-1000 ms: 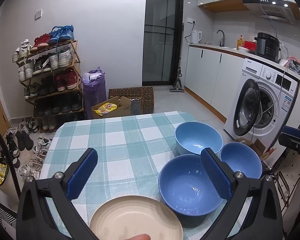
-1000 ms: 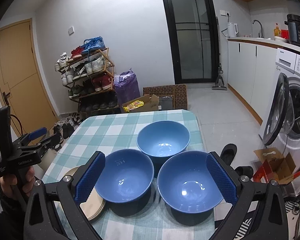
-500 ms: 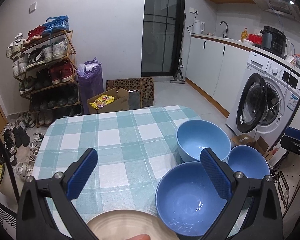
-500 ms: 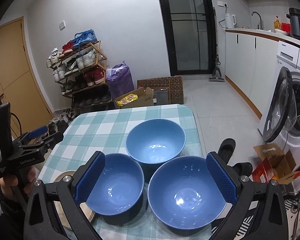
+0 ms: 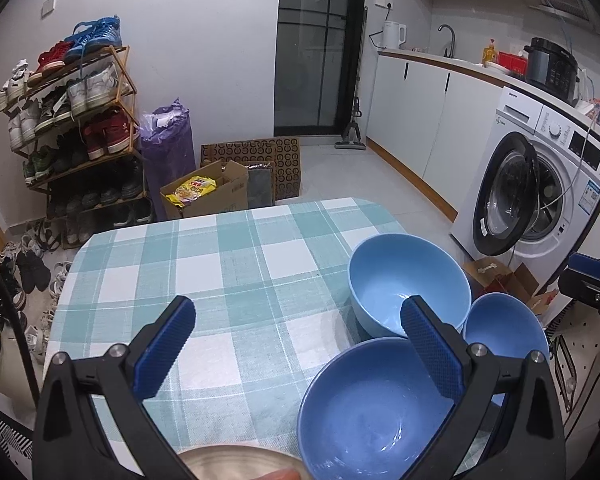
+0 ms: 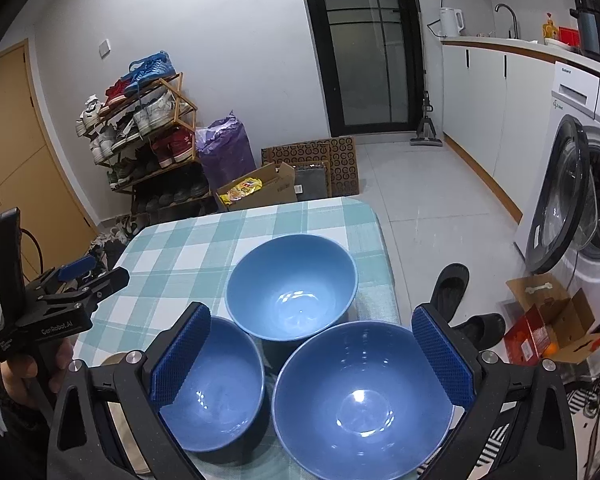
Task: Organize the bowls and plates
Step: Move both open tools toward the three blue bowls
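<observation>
Bowls are sitting in a tight cluster of three at the right end of a table (image 5: 228,276) covered in a teal-and-white checked cloth. A light blue bowl (image 6: 292,286) is standing farthest from the cameras. A darker blue bowl (image 6: 220,388) is resting nearer on the left, and the largest dark blue bowl (image 6: 362,396) is lying nearest on the right, close to the table's edge. The three rims are nearly touching (whether they actually meet is hard to tell). All three are upright and empty.

A beige plate (image 5: 236,462) is peeking in at the bottom of the left wrist view, just beside the left-hand dark bowl, and a fingertip (image 5: 282,473) is showing at its near edge. In the right wrist view the same plate is mostly hidden behind the gripper frame.

The left gripper (image 5: 296,344) is hovering over the cloth with its blue pads spread wide, holding nothing; its right pad is overlapping the bowls in view. The right gripper (image 6: 312,352) is hanging above the bowls, also spread wide and empty-handed. A hand (image 6: 28,368) is gripping the left tool's handle off the table's left side.

Beyond the table, a shoe rack (image 5: 76,128) is standing against the wall and a washing machine (image 5: 540,184) is sitting with its door open.
</observation>
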